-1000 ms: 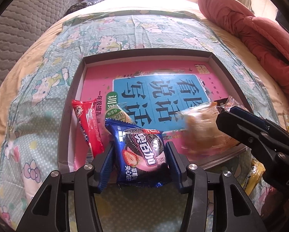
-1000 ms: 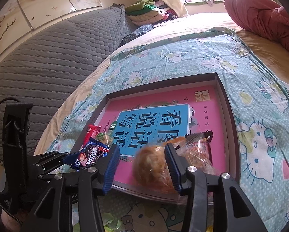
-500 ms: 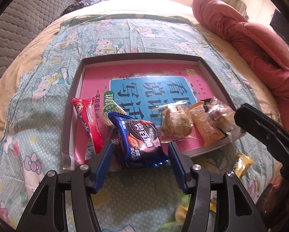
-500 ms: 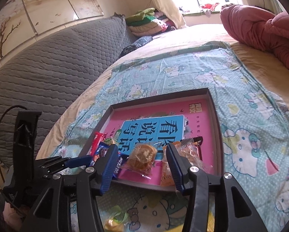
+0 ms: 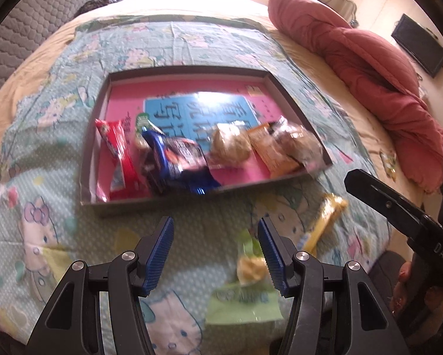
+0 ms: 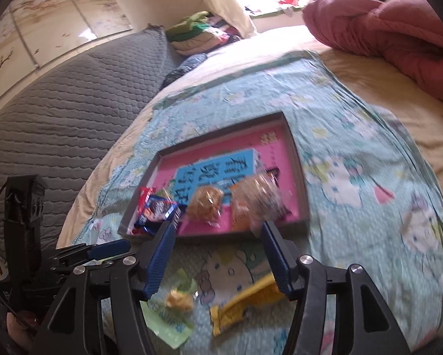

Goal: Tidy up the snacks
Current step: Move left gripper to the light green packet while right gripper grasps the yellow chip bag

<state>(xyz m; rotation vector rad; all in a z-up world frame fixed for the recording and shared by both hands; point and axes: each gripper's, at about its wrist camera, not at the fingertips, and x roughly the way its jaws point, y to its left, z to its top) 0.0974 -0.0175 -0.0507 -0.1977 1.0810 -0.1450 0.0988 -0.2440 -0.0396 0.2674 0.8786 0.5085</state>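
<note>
Snacks in crinkly wrappers (image 5: 174,159) fill the grey tray (image 5: 88,148); both grippers (image 5: 215,251) (image 6: 218,254), fingers apart and just widened, next take the yellow packet (image 6: 245,304) at five o'clock.

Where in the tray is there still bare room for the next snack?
Free: the tray's far half, over the blue label up to the back wall. Crowded: the near edge, from red packet through blue packet to the clear-wrapped pastries.

Pink tray (image 5: 103,136), blue packet (image 5: 174,159)
</note>
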